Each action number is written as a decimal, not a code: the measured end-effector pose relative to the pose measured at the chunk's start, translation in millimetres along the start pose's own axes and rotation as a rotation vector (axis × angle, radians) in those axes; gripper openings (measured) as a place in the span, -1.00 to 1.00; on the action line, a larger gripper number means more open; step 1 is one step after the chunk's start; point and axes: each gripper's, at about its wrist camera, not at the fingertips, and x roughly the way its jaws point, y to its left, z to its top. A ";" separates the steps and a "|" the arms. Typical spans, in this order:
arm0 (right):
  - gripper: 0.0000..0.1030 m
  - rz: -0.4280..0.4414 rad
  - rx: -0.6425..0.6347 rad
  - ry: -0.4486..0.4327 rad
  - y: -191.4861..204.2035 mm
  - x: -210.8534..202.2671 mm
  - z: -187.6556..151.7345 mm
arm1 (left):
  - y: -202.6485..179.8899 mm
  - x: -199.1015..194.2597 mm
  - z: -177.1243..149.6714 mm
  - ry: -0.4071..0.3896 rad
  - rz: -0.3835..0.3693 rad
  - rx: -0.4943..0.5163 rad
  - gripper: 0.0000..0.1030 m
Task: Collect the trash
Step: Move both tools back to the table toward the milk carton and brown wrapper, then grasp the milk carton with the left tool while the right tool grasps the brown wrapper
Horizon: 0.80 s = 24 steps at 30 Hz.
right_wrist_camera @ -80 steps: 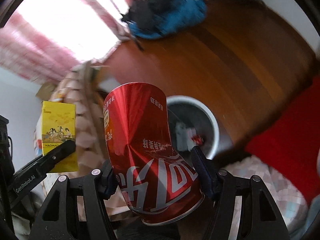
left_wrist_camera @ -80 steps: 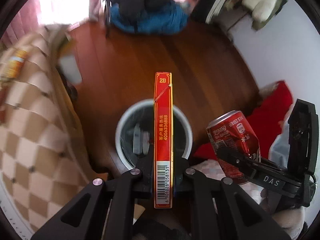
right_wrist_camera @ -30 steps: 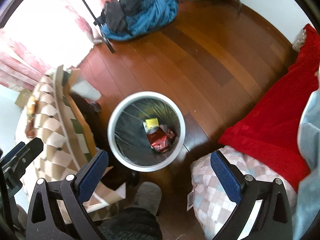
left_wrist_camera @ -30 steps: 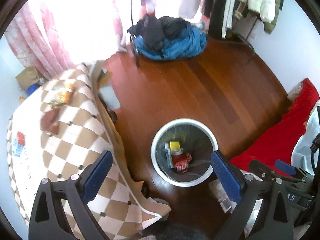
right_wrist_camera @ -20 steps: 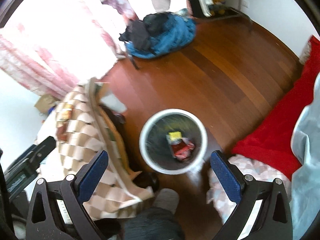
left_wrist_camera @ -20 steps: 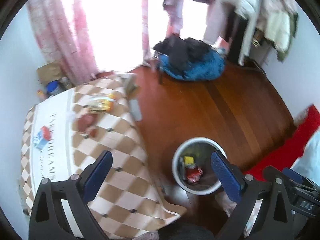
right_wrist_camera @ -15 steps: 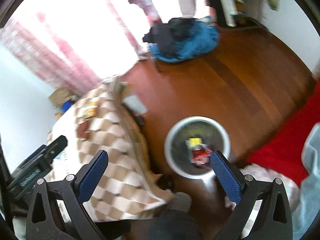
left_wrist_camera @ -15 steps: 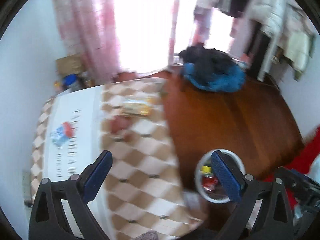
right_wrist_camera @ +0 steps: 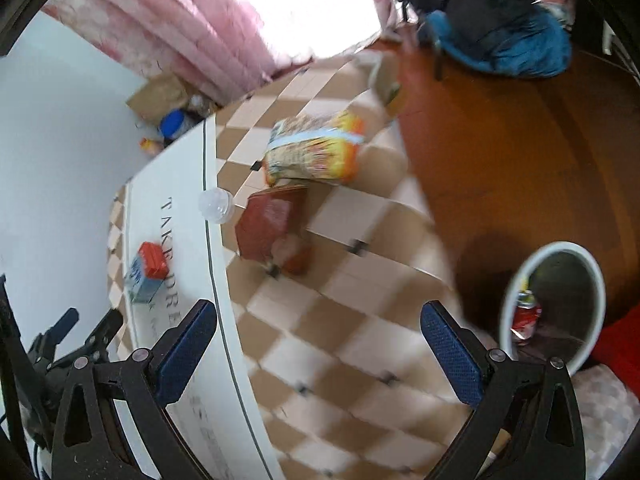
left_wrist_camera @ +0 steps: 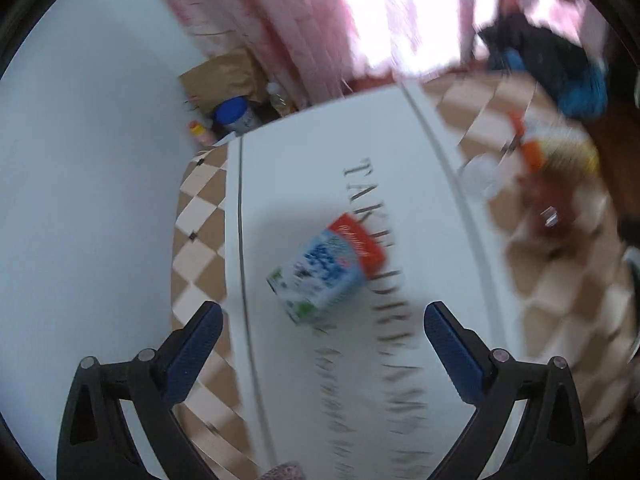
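My left gripper [left_wrist_camera: 320,320] is open and empty, above a blue, white and red carton [left_wrist_camera: 326,266] lying on the white strip of the table. The carton also shows in the right wrist view [right_wrist_camera: 146,272]. My right gripper [right_wrist_camera: 318,316] is open and empty over the checkered tablecloth [right_wrist_camera: 340,320]. Ahead of it lie a dark red packet [right_wrist_camera: 272,220], a yellow snack bag [right_wrist_camera: 314,152] and a clear round lid [right_wrist_camera: 216,206]. The white bin [right_wrist_camera: 556,304] stands on the floor at the right, with a red can [right_wrist_camera: 526,316] in it.
A brown paper bag [left_wrist_camera: 224,76] and a blue-capped jar [left_wrist_camera: 236,114] stand on the floor past the table's far edge, by pink curtains [right_wrist_camera: 180,28]. A blue and black clothes pile [right_wrist_camera: 496,36] lies on the wooden floor. A red cushion [right_wrist_camera: 620,344] is right of the bin.
Both grippers let their trash fall into the bin and opened. Both have since swung left from the bin to the table; the left one has come down close over the carton.
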 end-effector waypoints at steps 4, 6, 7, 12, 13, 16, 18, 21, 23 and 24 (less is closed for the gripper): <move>0.99 -0.038 -0.007 0.029 28.1 50.1 21.9 | -0.6 36.1 7.2 0.066 -0.007 0.173 1.00; 0.99 -0.051 -0.004 0.044 36.2 68.1 29.7 | -6.3 50.4 10.0 0.085 -0.010 0.262 1.00; 0.99 -0.058 -0.003 0.048 38.8 73.9 32.5 | -8.8 55.6 11.2 0.095 -0.002 0.296 1.00; 0.81 -0.097 -0.012 0.055 49.9 95.3 41.0 | -9.4 71.1 19.9 0.106 -0.028 0.341 0.73; 0.79 -0.110 -0.014 0.054 51.8 98.2 41.5 | -10.1 70.6 20.8 0.099 -0.040 0.337 0.31; 0.56 -0.134 -0.017 0.045 53.9 101.6 42.8 | -8.0 67.2 22.6 0.101 -0.074 0.291 0.04; 0.39 -0.145 -0.017 0.043 53.7 103.5 43.8 | -4.4 64.4 20.2 0.109 -0.115 0.223 0.04; 0.09 -0.155 -0.026 0.026 55.4 102.7 42.5 | 5.3 58.2 14.2 0.135 -0.167 0.084 0.04; 0.01 -0.148 -0.035 0.021 56.8 102.0 41.4 | 10.9 53.2 8.9 0.139 -0.189 -0.017 0.04; -0.07 -0.148 -0.036 0.021 56.6 101.1 40.5 | 12.2 51.5 6.7 0.135 -0.192 -0.045 0.04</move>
